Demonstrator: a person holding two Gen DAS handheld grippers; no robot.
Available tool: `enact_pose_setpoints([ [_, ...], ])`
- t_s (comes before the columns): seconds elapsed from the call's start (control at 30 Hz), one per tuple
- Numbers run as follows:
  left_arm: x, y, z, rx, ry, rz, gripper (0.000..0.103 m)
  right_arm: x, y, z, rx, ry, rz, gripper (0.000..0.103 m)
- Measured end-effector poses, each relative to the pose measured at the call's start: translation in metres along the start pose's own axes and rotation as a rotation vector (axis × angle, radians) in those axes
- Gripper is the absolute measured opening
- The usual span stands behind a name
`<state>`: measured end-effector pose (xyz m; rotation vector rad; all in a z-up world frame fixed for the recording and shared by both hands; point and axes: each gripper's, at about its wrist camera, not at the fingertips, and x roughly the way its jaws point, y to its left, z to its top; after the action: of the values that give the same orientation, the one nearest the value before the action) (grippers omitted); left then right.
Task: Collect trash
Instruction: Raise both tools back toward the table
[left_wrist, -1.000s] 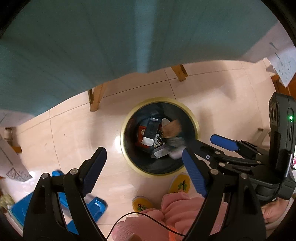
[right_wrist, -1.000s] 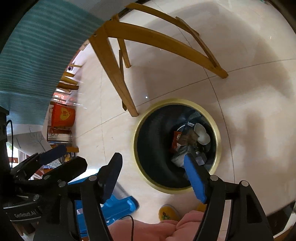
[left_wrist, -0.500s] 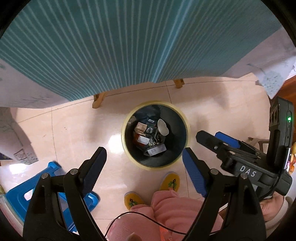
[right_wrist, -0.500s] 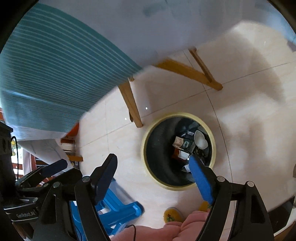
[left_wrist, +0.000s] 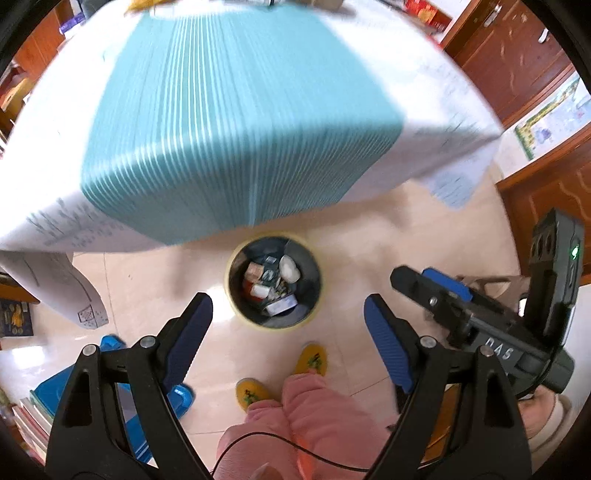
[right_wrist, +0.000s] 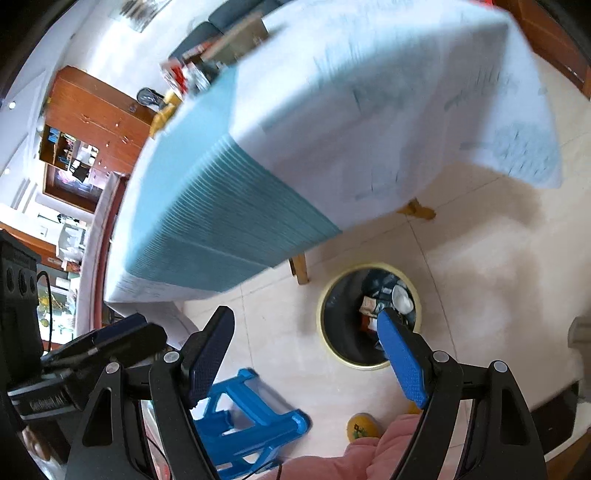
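A round bin (left_wrist: 312, 273) with a yellow rim stands on the tiled floor, holding several pieces of trash (left_wrist: 271, 280): wrappers, a small box, a white cup. High above it my left gripper (left_wrist: 288, 325) is open, with nothing between its blue pads. The right gripper (left_wrist: 417, 291) shows beside it, also open. In the right wrist view the bin (right_wrist: 325, 325) lies far below my open, empty right gripper (right_wrist: 306, 339), whose right pad overlaps the bin. The left gripper (right_wrist: 118, 332) appears at the left edge.
A table with a teal striped cloth (left_wrist: 236, 122) over a white printed sheet fills the upper half of both views. A blue plastic stool (right_wrist: 251, 413) stands on the floor. The person's pink-clad legs and yellow slippers (left_wrist: 314, 360) are by the bin. Wooden cabinets (left_wrist: 517, 55) line the wall.
Both grippers rose well above the bin, which now looks much smaller. The tabletop came into view. The trash stays in the bin.
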<state>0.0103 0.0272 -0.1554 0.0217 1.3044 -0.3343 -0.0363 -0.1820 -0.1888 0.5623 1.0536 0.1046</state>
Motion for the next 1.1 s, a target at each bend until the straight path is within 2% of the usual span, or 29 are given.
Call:
enact_pose_setpoints([
  [0.27,-0.085,-0.02,0.036,0.007,-0.116,-0.044,0.082,-0.082,0.042,0.034,-0.044,-0.099,0.033,0.081],
  [0.37,-0.108,-0.023,0.045,-0.003,-0.167,-0.062,0.082,-0.099,0.053,0.048,-0.068,-0.121,0.046,0.081],
  [0.5,-0.133,-0.028,0.057,-0.015,-0.206,-0.039,0.082,-0.116,0.064,0.063,-0.106,-0.135,0.068,0.081],
  [0.77,-0.179,-0.033,0.079,-0.089,-0.298,0.002,0.082,-0.133,0.083,0.096,-0.203,-0.144,0.101,0.081],
  [0.93,-0.199,-0.037,0.094,-0.087,-0.341,0.056,0.082,-0.134,0.092,0.116,-0.234,-0.147,0.108,0.081],
  [1.1,-0.202,-0.029,0.112,-0.1,-0.332,0.112,0.082,-0.124,0.105,0.137,-0.244,-0.146,0.111,0.081],
])
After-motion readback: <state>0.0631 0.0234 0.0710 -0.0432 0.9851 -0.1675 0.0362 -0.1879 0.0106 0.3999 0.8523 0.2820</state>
